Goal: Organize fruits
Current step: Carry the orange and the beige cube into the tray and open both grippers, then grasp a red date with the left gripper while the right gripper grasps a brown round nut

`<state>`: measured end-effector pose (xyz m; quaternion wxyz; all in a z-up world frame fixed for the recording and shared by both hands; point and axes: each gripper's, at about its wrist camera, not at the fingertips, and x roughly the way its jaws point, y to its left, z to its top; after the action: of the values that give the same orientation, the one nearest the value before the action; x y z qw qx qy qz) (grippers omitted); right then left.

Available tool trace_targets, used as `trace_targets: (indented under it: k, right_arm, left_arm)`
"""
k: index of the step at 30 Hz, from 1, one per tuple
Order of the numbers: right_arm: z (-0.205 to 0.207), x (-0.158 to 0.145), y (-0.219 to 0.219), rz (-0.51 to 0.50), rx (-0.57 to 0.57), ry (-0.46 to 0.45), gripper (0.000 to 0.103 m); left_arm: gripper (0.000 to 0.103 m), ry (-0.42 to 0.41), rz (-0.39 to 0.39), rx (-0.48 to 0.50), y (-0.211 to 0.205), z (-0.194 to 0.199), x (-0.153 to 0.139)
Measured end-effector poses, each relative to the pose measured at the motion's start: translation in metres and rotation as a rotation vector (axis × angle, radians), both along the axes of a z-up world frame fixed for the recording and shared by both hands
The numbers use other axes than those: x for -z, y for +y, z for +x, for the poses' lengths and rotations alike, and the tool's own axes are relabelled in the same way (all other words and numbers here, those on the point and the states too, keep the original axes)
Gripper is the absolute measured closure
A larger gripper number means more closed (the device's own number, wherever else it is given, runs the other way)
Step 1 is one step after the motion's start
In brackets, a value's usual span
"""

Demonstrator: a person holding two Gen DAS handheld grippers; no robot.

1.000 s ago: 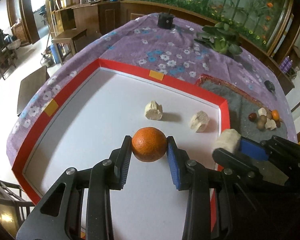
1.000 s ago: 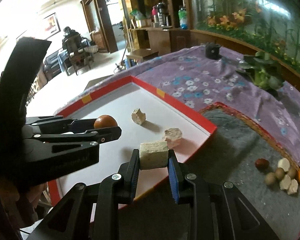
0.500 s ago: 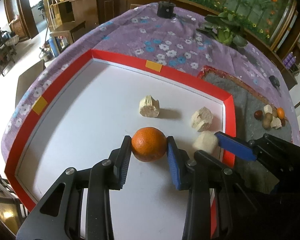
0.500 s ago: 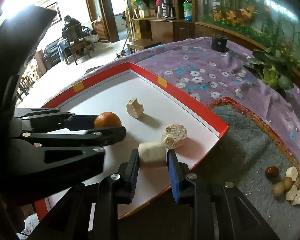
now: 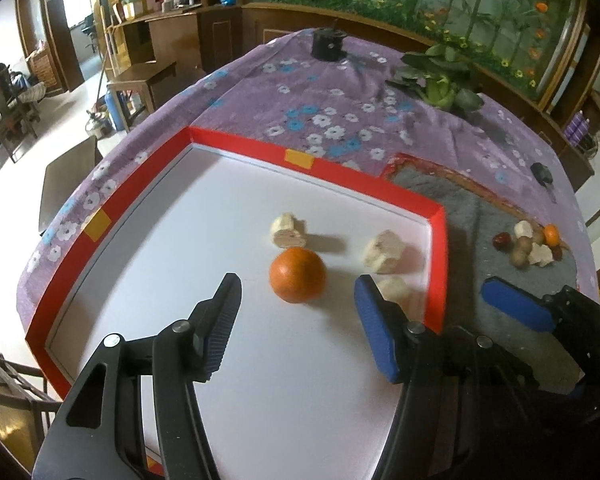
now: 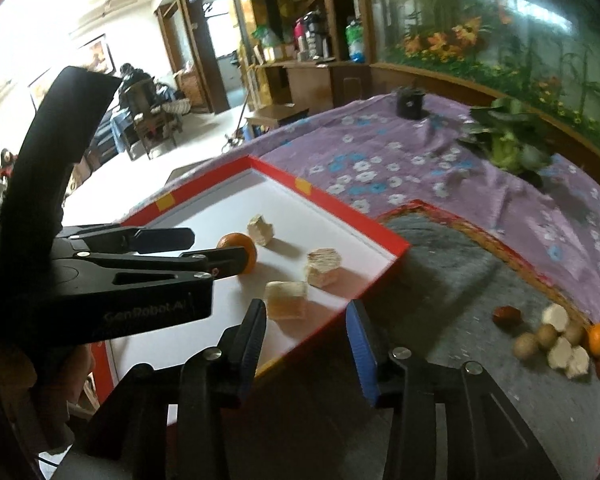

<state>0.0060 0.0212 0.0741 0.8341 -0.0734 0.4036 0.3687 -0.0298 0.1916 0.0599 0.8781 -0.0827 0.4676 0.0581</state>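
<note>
Since the earlier frame both grippers have just been opening: the left gripper (image 5: pixel 298 316) has let go of the orange (image 5: pixel 298 275), which now lies free on the white floor of the red-rimmed tray (image 5: pixel 438 276) between its spread jaws. The right gripper (image 6: pixel 306 332) also stands spread with nothing pinched, and the pale cube (image 6: pixel 286 299) it carried rests in the tray just ahead of its fingertips, near two other pale pieces.

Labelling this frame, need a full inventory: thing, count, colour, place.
orange: 1, orange, on white tray floor
pale chunks: 3, cream, in tray near its right corner
tray: 1, white with red rim, on tablecloth
fruit pile: 1 heap, brown, cream, orange, on grey mat
grey mat: 1, right of tray
tablecloth: 1, purple floral
leafy greens: 1, far side
left gripper: open, just released orange
right gripper: open, just released chunk
</note>
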Motion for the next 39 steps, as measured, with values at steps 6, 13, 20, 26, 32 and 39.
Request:
trace_targets:
  k: [6,13,20,26,32,39]
  right_arm:
    - [-0.005,-0.011,-0.040,0.008,0.072,-0.027,0.056]
    - [-0.006,-0.005,-0.097,-0.026,0.183,-0.032,0.054]
    - [-0.004,0.003,-0.154,-0.006,0.276,-0.006,0.054]
    - [0.003,0.011,-0.180,0.015,0.305,0.011,0.054]
    - [0.008,0.018,-0.195,0.045,0.319,0.036,0.054]
    - [0.013,0.023,-0.201,0.077,0.316,0.048,0.054]
  left_arm:
    - [0.044,-0.025,-0.003,0.046,-0.028,0.000,-0.011]
    - [0.044,-0.018,-0.013,0.101,-0.064,0.010,-0.016]
    - [0.044,0.020,-0.080,0.139,-0.109,0.040,-0.014]
    - [0.044,0.056,-0.055,0.179,-0.148,0.071,-0.004]
    - [0.044,0.125,-0.113,0.143,-0.164,0.103,0.013]
    - [0.044,0.167,-0.126,0.131,-0.182,0.117,0.025]
